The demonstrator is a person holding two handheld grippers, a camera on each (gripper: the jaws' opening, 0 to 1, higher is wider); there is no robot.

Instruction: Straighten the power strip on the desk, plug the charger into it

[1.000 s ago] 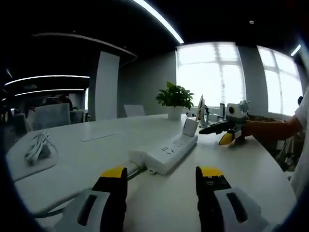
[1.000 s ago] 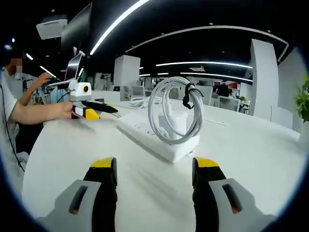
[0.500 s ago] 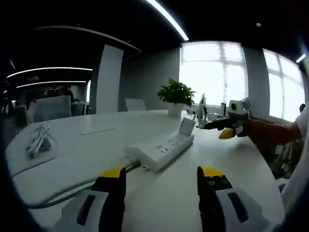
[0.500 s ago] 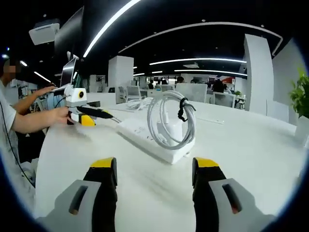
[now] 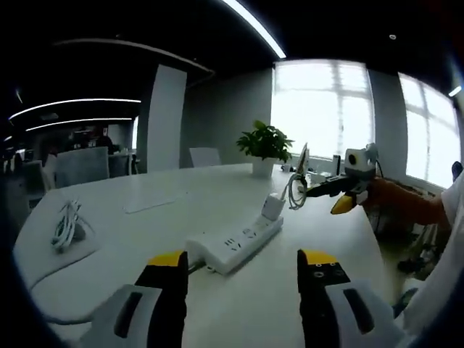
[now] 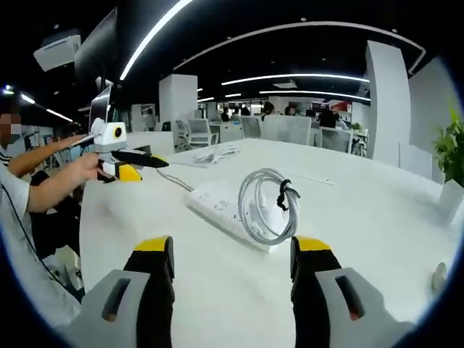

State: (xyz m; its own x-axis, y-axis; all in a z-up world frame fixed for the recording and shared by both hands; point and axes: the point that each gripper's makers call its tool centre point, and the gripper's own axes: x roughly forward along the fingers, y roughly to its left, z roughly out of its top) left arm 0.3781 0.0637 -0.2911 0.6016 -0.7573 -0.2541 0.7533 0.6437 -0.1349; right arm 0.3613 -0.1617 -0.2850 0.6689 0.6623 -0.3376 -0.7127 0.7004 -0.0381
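Observation:
A white power strip [image 5: 235, 243] lies on the white desk [image 5: 341, 239], running away from me in the left gripper view. A white charger [image 5: 272, 207] stands in its far end, its coiled white cable [image 5: 295, 190] tied beside it. My left gripper [image 5: 241, 270] hovers open just short of the strip's near end. In the right gripper view the strip [image 6: 217, 201] lies ahead with the charger and its cable coil [image 6: 268, 214] at the near end. My right gripper [image 6: 233, 250] is open and holds nothing. Each gripper also appears across the strip: the right gripper [image 5: 341, 192], the left gripper [image 6: 134, 159].
The strip's own cord [image 5: 87, 308] trails off toward the left desk edge. A loose bundle of white cable [image 5: 67, 225] rests at the left. A potted plant [image 5: 264, 143] and small items stand at the desk's far end. A person's forearm [image 6: 51, 181] holds the left gripper.
Both views have drawn back from the power strip, which looks smaller and farther. The cable coil on the charger now leans lower. Both grippers stay open.

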